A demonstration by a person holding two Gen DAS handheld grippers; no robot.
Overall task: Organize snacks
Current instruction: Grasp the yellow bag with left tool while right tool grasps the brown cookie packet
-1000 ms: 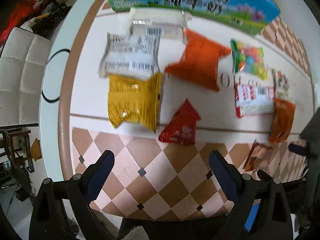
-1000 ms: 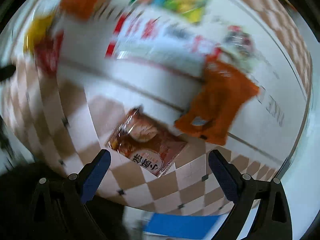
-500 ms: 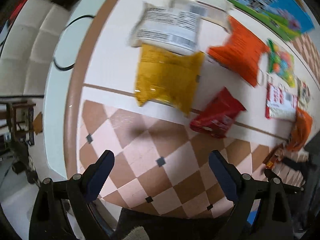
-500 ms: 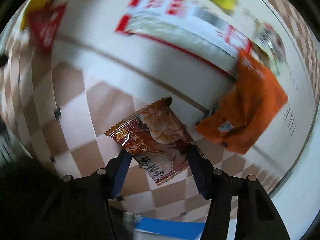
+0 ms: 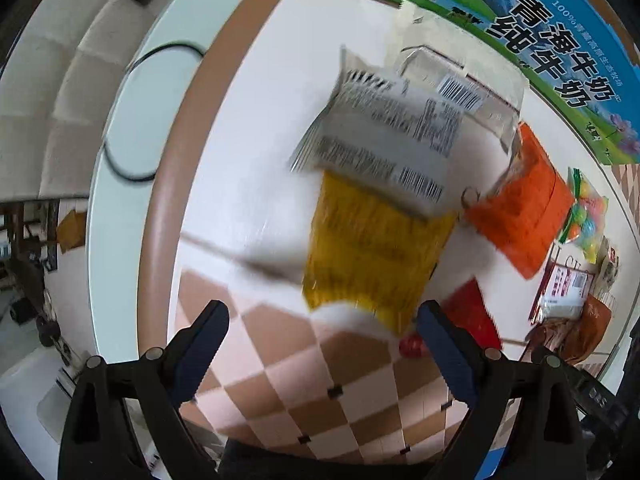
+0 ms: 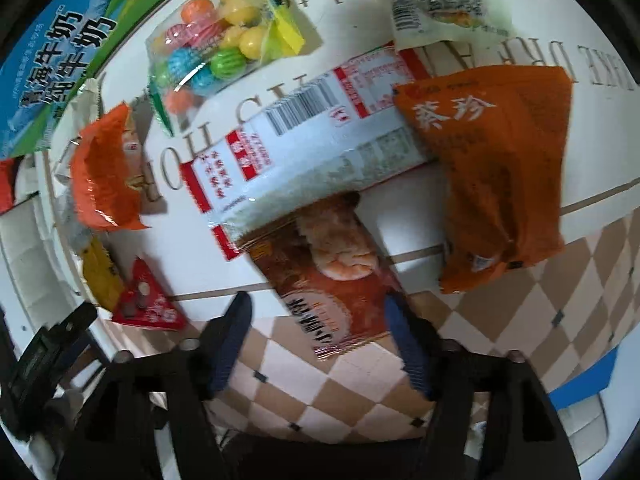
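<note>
A: Snacks lie spread over the worktop (image 5: 248,208). What sits on the left side?

B: In the left wrist view, a white printed packet (image 5: 384,148) overlaps the top of a yellow bag (image 5: 372,256). Right of them lie an orange bag (image 5: 524,204) and a small red packet (image 5: 472,316). A blue and green milk carton box (image 5: 560,52) runs along the far edge.

A: And the left gripper (image 5: 320,344)?

B: Its fingers stand spread wide above the checkered part of the worktop, nothing between them; the yellow bag's lower edge is just ahead.

A: The right side?

B: In the right wrist view, a bag of coloured candy balls (image 6: 216,48) lies far left, a red and white packet (image 6: 312,136) in the middle, a dark orange pouch (image 6: 500,168) to the right.

A: The right gripper (image 6: 320,320)?

B: Its fingers are opening, with a brown biscuit packet (image 6: 336,276) between them. The packet's far end is tucked under the red and white packet. The right finger (image 6: 404,344) is at the packet's edge; the left one stands clear.
</note>
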